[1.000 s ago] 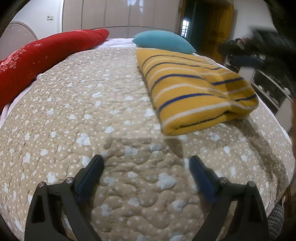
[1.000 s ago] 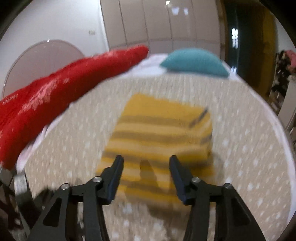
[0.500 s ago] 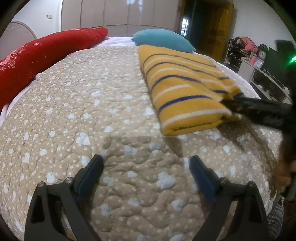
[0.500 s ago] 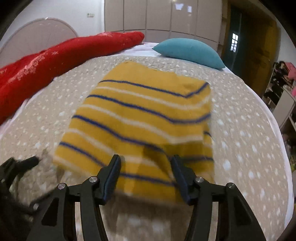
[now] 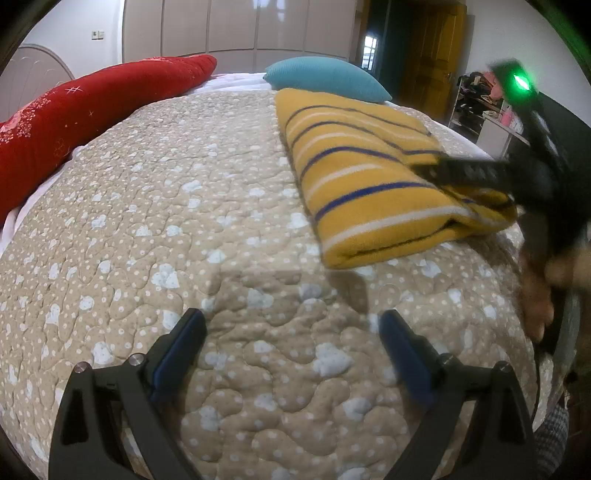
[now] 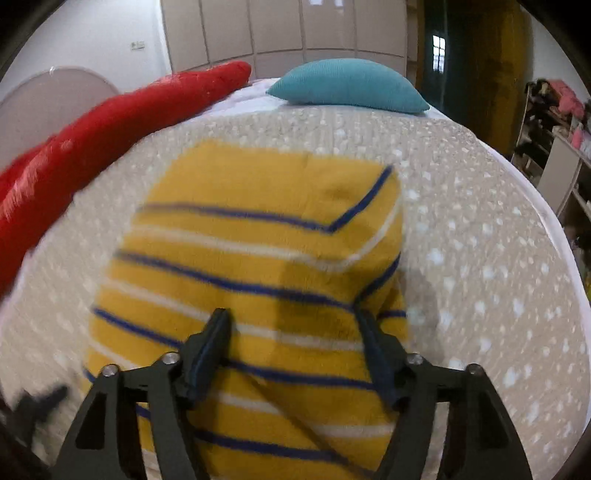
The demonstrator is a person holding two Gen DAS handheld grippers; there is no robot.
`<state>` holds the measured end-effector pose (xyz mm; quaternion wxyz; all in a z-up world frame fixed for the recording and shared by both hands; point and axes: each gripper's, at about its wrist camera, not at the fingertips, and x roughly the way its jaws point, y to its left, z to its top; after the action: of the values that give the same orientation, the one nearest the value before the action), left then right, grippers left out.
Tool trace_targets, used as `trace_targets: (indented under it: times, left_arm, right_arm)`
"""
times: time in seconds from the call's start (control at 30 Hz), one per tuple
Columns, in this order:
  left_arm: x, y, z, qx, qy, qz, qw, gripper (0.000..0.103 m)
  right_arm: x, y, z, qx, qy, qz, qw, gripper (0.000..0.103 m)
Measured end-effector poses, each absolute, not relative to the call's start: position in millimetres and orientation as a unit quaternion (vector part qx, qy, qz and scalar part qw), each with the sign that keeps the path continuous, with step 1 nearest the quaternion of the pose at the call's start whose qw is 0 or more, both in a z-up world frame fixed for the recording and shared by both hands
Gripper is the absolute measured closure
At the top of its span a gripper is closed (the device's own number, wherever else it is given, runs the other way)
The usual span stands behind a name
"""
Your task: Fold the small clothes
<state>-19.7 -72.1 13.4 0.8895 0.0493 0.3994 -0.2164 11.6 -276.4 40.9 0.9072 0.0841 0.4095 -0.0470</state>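
A folded yellow garment [image 5: 354, 173] with blue and white stripes lies on the beige dotted quilt [image 5: 184, 221], to the right of centre. My left gripper [image 5: 291, 332] is open and empty, low over bare quilt in front of the garment. My right gripper [image 6: 295, 325] is open just over the garment [image 6: 258, 240], its fingers spread above the near right part. In the left wrist view the right gripper [image 5: 472, 171] reaches in from the right over the garment's near end.
A long red bolster [image 5: 85, 122] lies along the left side of the bed. A teal pillow [image 5: 325, 77] sits at the far end. Shelves with clutter [image 5: 480, 99] stand beyond the bed's right edge. Wardrobe doors [image 5: 229, 33] fill the back wall.
My right gripper has come forward and down over the yellow garment, staying open. My left gripper has stayed still over the quilt.
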Motion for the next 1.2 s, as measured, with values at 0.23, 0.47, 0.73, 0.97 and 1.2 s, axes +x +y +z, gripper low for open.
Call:
trace_targets:
  times: [0.23, 0.47, 0.73, 0.97, 1.2]
  left_arm:
    - [-19.5, -73.0, 13.0, 0.05, 0.4, -0.217, 0.889, 0.007]
    - [-21.2, -73.3, 11.3, 0.05, 0.393, -0.218, 0.892, 0.006]
    - [-22.7, -53.7, 30.5, -0.002, 0.397, -0.241, 0.886, 0.006]
    - [9.4, -60.6, 101.2, -0.001, 0.365, -0.251, 0.896, 0.005]
    - [66.5, -146.6, 114.7, 0.037, 0.404, -0.29, 0.867, 0.005]
  right_arm:
    - [-24.9, -288.7, 59.1, 0.098, 0.403, -0.033, 0.909, 0.023]
    - [33.7, -304.2, 102.0, 0.148, 0.34, -0.017, 0.929, 0.04]
    - [126.1, -348.2, 45.2, 0.251, 0.408, 0.017, 0.878, 0.091]
    - [74.0, -388.8, 44.5, 0.278, 0.377, -0.022, 0.883, 0.053]
    - [-6.4, -427.8, 28.7, 0.303, 0.32, -0.079, 0.894, 0.05]
